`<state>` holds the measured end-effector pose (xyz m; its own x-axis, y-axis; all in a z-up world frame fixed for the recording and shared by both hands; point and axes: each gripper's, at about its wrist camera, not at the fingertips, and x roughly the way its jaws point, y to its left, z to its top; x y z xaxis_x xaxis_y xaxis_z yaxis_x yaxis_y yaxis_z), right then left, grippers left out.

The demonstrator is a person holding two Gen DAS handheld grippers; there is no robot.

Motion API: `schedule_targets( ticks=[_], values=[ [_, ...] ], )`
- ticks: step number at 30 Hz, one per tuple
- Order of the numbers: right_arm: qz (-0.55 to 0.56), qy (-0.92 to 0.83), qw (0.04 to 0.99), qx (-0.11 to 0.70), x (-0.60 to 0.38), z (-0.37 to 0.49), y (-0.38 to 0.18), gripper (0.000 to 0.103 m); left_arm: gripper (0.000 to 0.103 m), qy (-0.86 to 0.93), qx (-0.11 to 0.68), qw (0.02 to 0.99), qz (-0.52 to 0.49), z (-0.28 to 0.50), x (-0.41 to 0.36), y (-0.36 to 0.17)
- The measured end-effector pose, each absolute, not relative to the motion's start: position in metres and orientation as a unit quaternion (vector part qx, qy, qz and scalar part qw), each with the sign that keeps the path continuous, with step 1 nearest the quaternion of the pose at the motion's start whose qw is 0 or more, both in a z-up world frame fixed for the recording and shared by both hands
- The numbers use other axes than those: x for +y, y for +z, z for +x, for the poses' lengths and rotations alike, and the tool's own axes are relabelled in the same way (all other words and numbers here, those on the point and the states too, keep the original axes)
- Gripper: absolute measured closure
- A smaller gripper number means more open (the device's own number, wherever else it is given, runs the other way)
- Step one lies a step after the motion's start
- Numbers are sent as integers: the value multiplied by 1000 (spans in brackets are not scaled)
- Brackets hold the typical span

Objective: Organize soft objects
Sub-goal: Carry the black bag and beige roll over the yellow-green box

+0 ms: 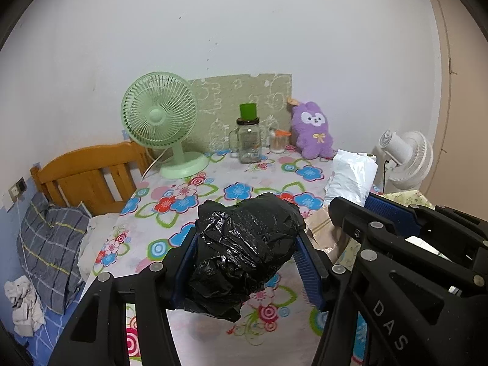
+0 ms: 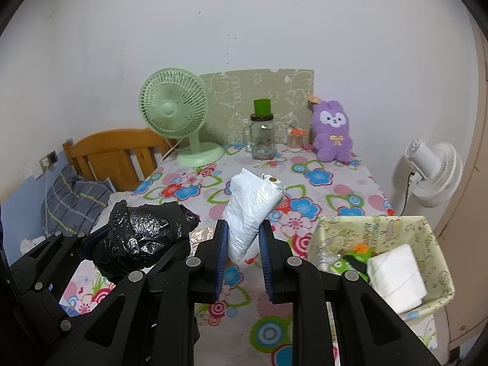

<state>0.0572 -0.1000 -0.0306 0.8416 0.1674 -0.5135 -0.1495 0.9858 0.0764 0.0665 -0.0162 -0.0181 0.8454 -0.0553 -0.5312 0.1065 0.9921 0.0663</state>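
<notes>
The left gripper (image 1: 247, 262) is clamped partway open around a crumpled black plastic bag (image 1: 244, 250), held up off the flowered tabletop (image 1: 213, 183). Just to its right, the right gripper (image 2: 244, 241) is pinched nearly closed on a folded white plastic bag (image 2: 253, 210), also lifted clear. A patterned fabric basket (image 2: 433, 244) sits near right, with a green fan (image 2: 174, 109) and purple plush (image 2: 332, 131) far back.

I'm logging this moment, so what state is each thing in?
left gripper: shut on black bag
black bag: crumpled, held above the table
right gripper: shut on white bag
white bag: bundled, held
basket: open, partly filled
green fan: upright
glass jar: upright, lidded
</notes>
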Motion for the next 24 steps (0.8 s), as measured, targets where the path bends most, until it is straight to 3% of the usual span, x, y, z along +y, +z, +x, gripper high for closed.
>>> schedule_targets(
  ticks=[24],
  values=[
    [26,39,966,252,-177,52,-22,80,41,-95,260,959,65,70,-89,-12]
  ],
)
